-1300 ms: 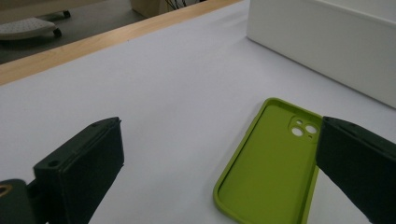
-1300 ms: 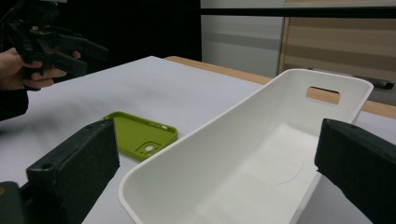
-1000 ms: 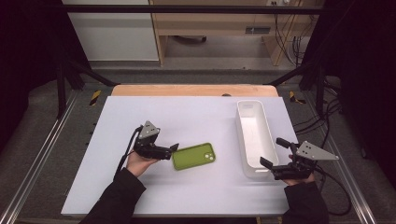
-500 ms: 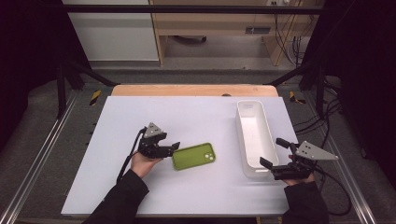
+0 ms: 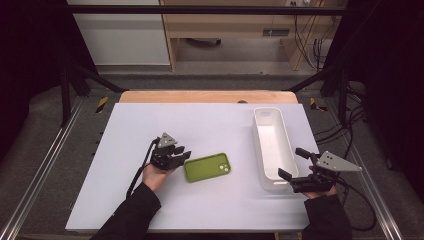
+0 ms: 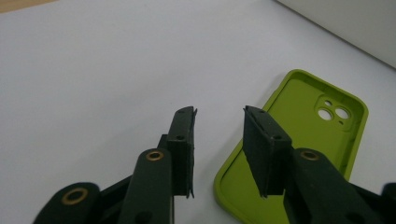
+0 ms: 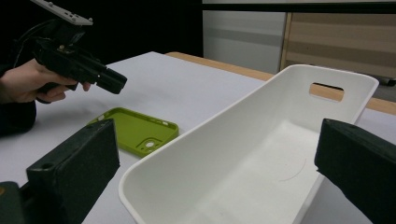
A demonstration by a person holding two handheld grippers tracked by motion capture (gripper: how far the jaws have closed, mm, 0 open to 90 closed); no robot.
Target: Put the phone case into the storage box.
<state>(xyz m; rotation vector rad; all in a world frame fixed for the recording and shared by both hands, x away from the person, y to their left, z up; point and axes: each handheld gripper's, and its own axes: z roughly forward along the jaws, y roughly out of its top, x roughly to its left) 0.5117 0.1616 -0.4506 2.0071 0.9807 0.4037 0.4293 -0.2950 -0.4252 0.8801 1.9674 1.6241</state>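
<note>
A green phone case (image 5: pixel 207 167) lies hollow side up on the white table (image 5: pixel 210 125), camera cut-out at its right end. My left gripper (image 5: pixel 184 156) hovers at the case's left end, pointing right. In the left gripper view its jaws (image 6: pixel 218 116) have just been closing and stand a narrow gap apart with bare table between them; the case (image 6: pixel 303 116) lies beside and under the right jaw. My right gripper (image 5: pixel 290 163) is wide open at the near right corner of a white bin (image 5: pixel 272 182). Its jaws (image 7: pixel 217 135) flank the bin's near end (image 7: pixel 224 112).
The empty white bin has a handle slot (image 7: pixel 327 91) at its far end. The right gripper view also takes in the case (image 7: pixel 135 130) and the left gripper (image 7: pixel 114 83) in a hand. Dark frame rails run along both table sides.
The left gripper's jaws have narrowed, and it has edged slightly toward the case's left end. The right hand, the bin and the case have stayed put.
</note>
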